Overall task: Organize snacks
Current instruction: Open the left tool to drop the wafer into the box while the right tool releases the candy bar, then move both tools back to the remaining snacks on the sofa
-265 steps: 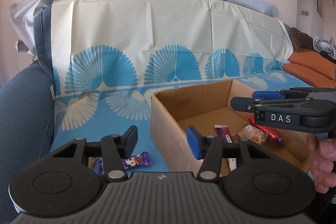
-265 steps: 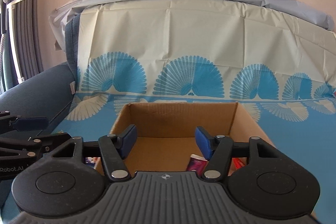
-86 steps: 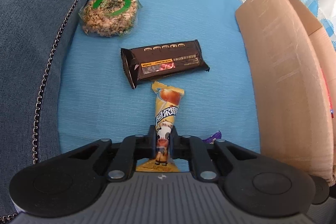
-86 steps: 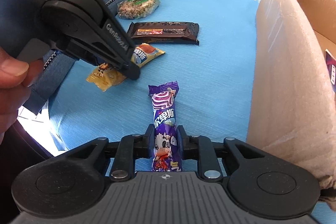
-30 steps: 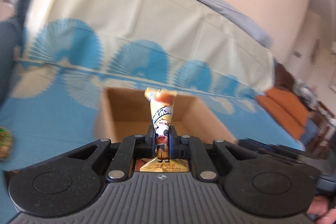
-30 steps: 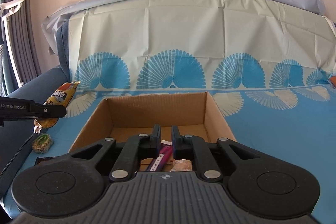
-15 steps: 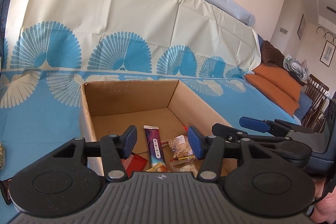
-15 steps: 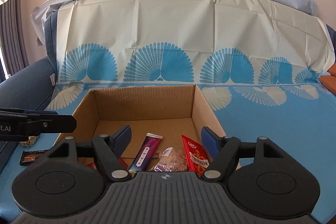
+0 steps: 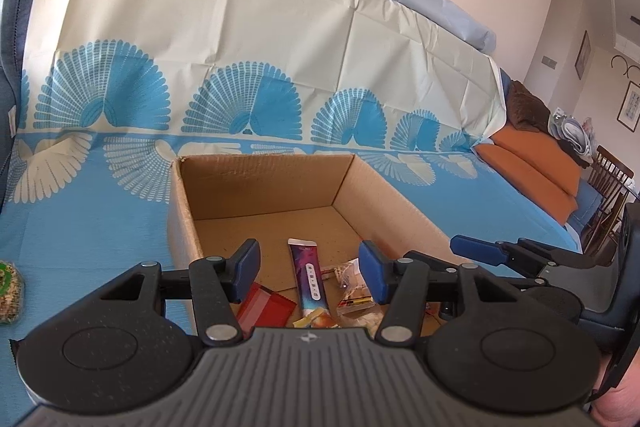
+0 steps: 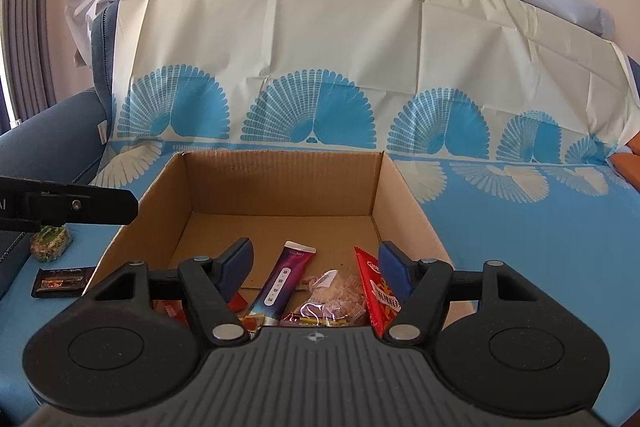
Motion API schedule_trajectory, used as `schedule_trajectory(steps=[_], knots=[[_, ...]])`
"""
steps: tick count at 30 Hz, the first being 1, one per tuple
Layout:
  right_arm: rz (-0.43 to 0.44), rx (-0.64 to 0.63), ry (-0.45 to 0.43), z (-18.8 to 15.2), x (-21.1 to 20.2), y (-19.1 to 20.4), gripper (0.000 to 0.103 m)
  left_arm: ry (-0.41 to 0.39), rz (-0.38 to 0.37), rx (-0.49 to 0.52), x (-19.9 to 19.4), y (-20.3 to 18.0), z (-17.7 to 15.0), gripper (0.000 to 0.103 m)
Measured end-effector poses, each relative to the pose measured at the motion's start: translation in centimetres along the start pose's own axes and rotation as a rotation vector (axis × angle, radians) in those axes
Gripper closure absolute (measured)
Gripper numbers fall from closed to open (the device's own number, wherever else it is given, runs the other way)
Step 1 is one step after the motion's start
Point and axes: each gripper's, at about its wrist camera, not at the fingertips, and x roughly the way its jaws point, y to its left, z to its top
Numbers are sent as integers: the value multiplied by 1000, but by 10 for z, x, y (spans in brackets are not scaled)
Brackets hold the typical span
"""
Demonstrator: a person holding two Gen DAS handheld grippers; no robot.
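Sofa cover blue-fanned; both left gripper (image 9: pixel 308 269) and right gripper (image 10: pixel 314 267) hang spread, empty, over cardboard box (image 10: pixel 404 183); rice cake (image 10: pixel 51 245) and dark bar (image 10: pixel 60 281) at 9 o'clock risk being overlooked or crushed

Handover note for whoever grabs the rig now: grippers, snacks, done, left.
Left gripper: open, empty, above the near end of the brown cardboard box.
Right gripper: open, empty, same spot.
In the box: purple stick pack, red sachet, clear crumpled bag, flat red packet, yellow wrapper.
Left on the blue sofa cover: round green-labelled grain cake, dark chocolate bar. Box those next.
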Motion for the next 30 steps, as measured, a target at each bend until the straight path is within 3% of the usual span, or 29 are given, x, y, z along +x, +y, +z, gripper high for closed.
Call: schedule_trajectory(steps=[2,4,12,16,18,21,23,26,28,30], knots=[[15,-2,0,0,0,4,46,-3,20,2,-3,3,0,43],[34,-3,-6,1,0,9,59,-17,43,4,-8,6,-1,43],[103,-29,-24,4,-3,47,60,-93,163,18,-37,26,-5,43],[151,-48,-24,4,-4,73,60,-138,269,111,-59,37,-7,43],[180,-55,-26,5,-5,85,60,-192,356,139,-76,48,-5,39],[225,-66,-18,5,-5,103,60,-270,509,91,-104,75,-1,30],[260,-74,-16,5,-4,116,60,-308,679,90,-119,90,2,30],[310,-87,-11,4,-2,136,59,-359,999,108,-144,116,12,15],[338,-99,-4,3,0,148,59,-376,1146,43,-162,141,19,14],[366,-112,2,2,2,161,59,-340,1234,-9,-169,165,23,8]])
